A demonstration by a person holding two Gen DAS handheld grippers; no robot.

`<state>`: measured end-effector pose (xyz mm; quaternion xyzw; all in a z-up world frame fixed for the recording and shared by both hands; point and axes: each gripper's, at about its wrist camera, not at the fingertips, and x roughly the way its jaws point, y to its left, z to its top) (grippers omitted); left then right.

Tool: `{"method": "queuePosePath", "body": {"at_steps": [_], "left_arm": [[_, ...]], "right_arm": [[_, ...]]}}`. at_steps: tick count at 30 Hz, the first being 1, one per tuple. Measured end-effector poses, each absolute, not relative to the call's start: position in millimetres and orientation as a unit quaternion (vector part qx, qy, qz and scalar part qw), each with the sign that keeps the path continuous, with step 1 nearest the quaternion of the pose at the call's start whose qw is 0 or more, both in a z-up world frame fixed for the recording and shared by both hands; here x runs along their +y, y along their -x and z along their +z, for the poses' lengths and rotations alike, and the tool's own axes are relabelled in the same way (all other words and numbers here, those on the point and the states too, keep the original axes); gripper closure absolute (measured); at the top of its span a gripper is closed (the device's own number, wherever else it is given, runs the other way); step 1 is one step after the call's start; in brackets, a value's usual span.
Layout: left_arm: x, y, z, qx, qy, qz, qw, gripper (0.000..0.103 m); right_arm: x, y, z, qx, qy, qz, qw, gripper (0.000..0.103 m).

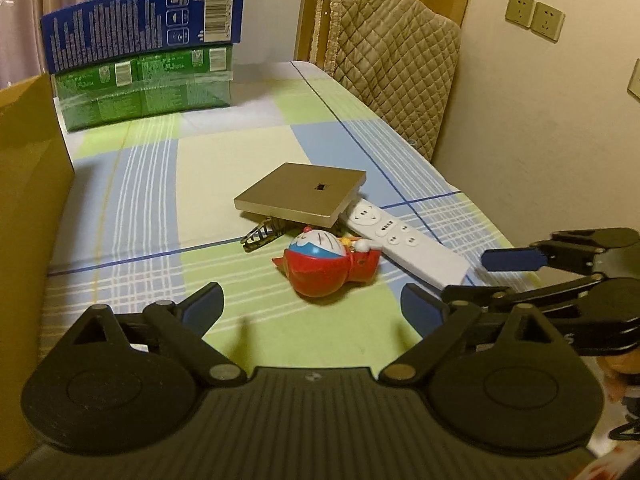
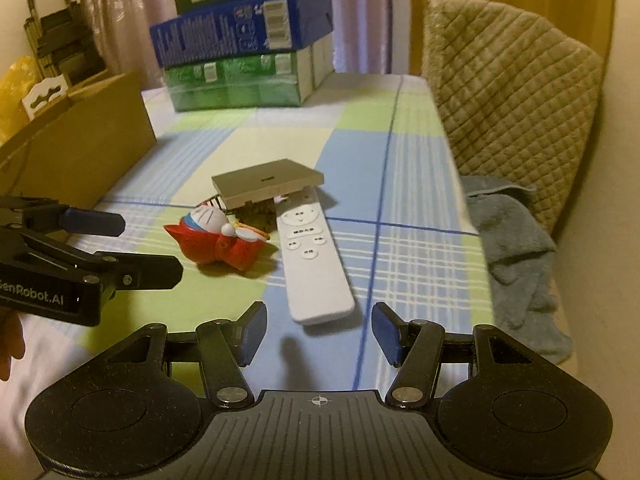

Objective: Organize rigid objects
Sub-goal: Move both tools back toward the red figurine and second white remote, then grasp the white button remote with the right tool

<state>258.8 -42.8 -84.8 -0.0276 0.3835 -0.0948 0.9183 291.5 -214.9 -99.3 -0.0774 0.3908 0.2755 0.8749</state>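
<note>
A red and white Doraemon toy [image 1: 330,262] [image 2: 218,236] lies on its side on the checked tablecloth. A white remote [image 1: 404,242] [image 2: 314,258] lies beside it. A flat gold square panel [image 1: 300,193] [image 2: 267,182] rests tilted on a hair clip [image 1: 260,236] and the remote's far end. My left gripper [image 1: 312,308] is open and empty, just short of the toy. My right gripper [image 2: 318,334] is open and empty, just short of the remote's near end. Each gripper shows in the other's view, the right one [image 1: 520,268] and the left one [image 2: 104,240].
A cardboard box [image 1: 28,208] [image 2: 80,140] stands at the left. Stacked blue and green cartons [image 1: 144,56] [image 2: 240,52] stand at the table's far end. A quilted chair back [image 1: 392,60] [image 2: 512,92] and a grey towel [image 2: 516,256] are off the right edge.
</note>
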Motion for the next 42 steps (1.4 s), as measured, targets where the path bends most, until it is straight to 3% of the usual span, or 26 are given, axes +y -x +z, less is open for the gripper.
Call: {"method": "queuePosePath", "body": {"at_steps": [7, 9, 12, 18, 24, 34, 42], "left_arm": [[-40.9, -270.3, -98.1, 0.372, 0.033, -0.096, 0.923, 0.010], [-41.7, -273.8, -101.4, 0.369, 0.037, -0.095, 0.924, 0.010], [-47.7, -277.9, -105.1, 0.366, 0.033, -0.105, 0.924, 0.010], [-63.5, -287.6, -114.3, 0.356, 0.020, -0.092, 0.930, 0.011], [-70.7, -292.0, -119.9, 0.356, 0.007, -0.069, 0.932, 0.029], [-41.2, -242.1, -113.0, 0.371, -0.020, -0.102, 0.923, 0.030], [-26.4, -201.5, -112.3, 0.371, -0.016, -0.123, 0.920, 0.030]], "right_arm": [[-203.1, -310.5, -113.2, 0.379, 0.096, 0.274, 0.879, 0.049], [-205.2, -312.0, -111.8, 0.379, 0.095, 0.271, 0.880, 0.062], [-211.0, -308.0, -108.9, 0.386, 0.090, 0.263, 0.879, 0.067], [-228.8, -287.8, -107.5, 0.387, 0.085, 0.242, 0.886, 0.067], [-231.2, -270.4, -104.6, 0.386, 0.091, 0.246, 0.884, 0.067], [-230.9, -229.3, -103.8, 0.393, 0.106, 0.266, 0.874, 0.067], [-209.0, -245.1, -108.2, 0.389, 0.115, 0.263, 0.875, 0.051]]}}
